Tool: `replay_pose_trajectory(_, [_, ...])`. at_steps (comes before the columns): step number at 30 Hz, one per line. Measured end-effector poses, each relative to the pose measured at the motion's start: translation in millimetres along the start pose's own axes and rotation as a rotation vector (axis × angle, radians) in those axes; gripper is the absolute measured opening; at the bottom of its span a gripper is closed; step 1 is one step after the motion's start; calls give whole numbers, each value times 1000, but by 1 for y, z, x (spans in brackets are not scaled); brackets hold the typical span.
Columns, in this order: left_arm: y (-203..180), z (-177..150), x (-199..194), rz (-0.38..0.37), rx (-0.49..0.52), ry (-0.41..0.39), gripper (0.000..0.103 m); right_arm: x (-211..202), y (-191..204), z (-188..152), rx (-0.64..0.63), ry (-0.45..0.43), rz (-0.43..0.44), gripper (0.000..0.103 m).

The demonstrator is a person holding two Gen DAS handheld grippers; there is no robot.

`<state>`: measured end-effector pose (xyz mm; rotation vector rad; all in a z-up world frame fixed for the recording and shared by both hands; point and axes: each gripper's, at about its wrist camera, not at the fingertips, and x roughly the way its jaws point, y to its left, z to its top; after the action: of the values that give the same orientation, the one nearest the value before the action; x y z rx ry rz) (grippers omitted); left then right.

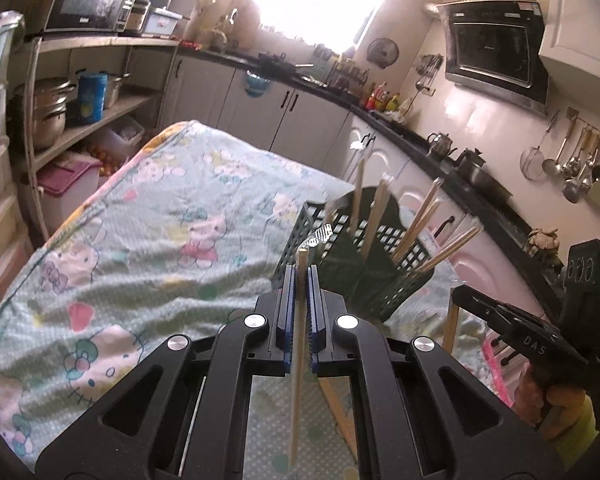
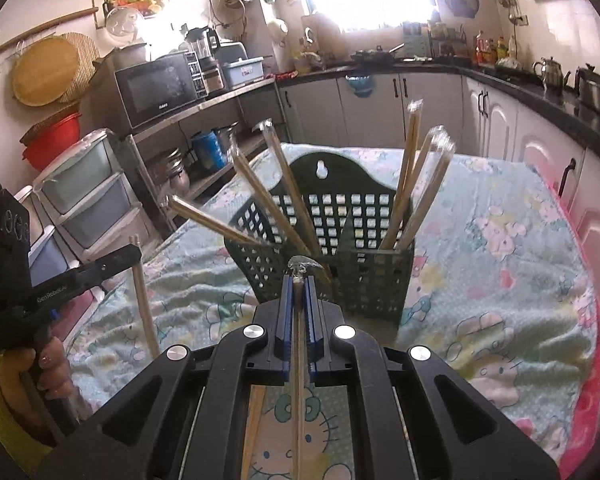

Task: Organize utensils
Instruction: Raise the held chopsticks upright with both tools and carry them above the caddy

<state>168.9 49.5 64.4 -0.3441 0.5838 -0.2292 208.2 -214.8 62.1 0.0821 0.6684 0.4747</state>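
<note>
A dark green lattice utensil basket (image 1: 364, 268) (image 2: 340, 236) stands on the cloth-covered table with several wrapped chopsticks (image 2: 406, 172) leaning out of its compartments. My left gripper (image 1: 301, 272) is shut on a single chopstick (image 1: 298, 380) that hangs down through its pads, just in front of the basket. My right gripper (image 2: 298, 282) is shut on a plastic-wrapped chopstick (image 2: 298, 392), also close to the basket's front. Each view shows the other gripper off to the side: the right gripper (image 1: 458, 296), the left gripper (image 2: 135, 253). More chopsticks (image 2: 254, 420) lie on the cloth below.
The table wears a pale cartoon-cat cloth (image 1: 140, 240). White cabinets with a black counter (image 1: 420, 136) run behind and to the right. Shelves with pots (image 1: 52, 108) and plastic drawers (image 2: 88, 196) stand on the left. A hand (image 2: 48, 364) holds the left gripper.
</note>
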Motion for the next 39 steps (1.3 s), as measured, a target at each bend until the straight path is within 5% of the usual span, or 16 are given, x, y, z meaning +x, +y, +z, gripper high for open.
replay_pose_trajectory(17, [-68, 66, -16, -84, 114, -119, 1, -58, -13, 52, -7, -174, -39, 6])
replay_pose_trajectory(39, [-73, 135, -9, 8, 122, -284, 1, -80, -21, 125, -4, -320, -48, 6])
